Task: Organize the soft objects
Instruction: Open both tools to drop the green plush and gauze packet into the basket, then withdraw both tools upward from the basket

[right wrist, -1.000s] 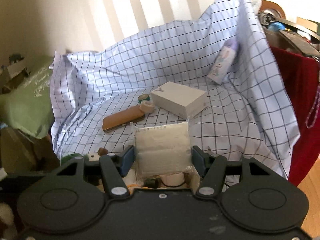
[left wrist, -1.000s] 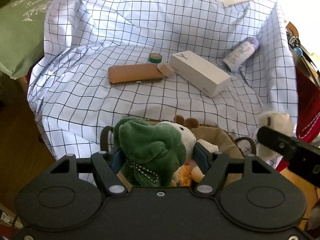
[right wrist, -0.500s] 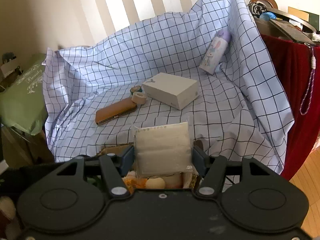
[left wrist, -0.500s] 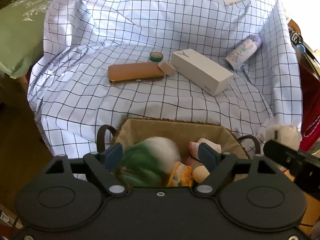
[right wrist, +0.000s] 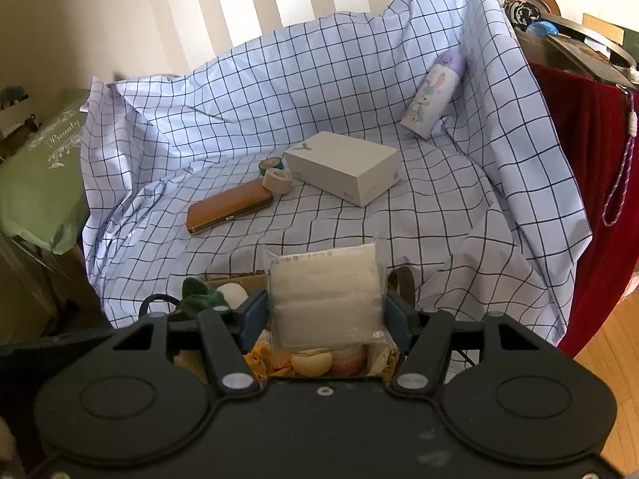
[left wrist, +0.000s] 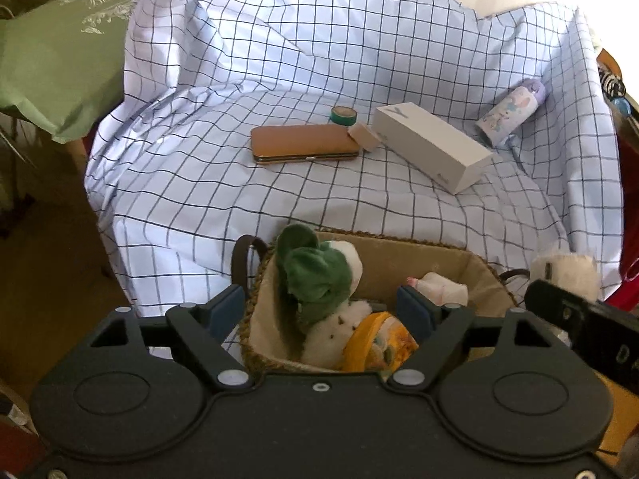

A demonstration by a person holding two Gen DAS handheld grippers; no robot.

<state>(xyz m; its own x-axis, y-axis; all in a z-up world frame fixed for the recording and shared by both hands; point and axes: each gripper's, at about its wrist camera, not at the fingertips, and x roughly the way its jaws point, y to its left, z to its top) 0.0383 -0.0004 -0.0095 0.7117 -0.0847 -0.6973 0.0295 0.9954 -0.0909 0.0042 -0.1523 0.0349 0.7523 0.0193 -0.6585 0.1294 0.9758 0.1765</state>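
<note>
Left tool (left wrist: 319, 311): spread wide, empty, above the basket (left wrist: 471, 269). Green plush (left wrist: 315, 275) lies inside it (deposited). Right tool (right wrist: 325, 315): clamped on the white soft packet (right wrist: 325, 291), above the basket; release pending. Beyond the basket, only hard items appear: white box (left wrist: 431, 145), brown case (left wrist: 303, 145).

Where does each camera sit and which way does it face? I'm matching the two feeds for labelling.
Left wrist: on the left gripper, looking forward over the basket toward the checked cloth; its open fingers show, with the right gripper at the frame's right edge.
Right wrist: on the right gripper, facing the same cloth, fingers clamping a wrapped pad.
Shared: basket, green plush, white box, tan case, patterned bottle.
</note>
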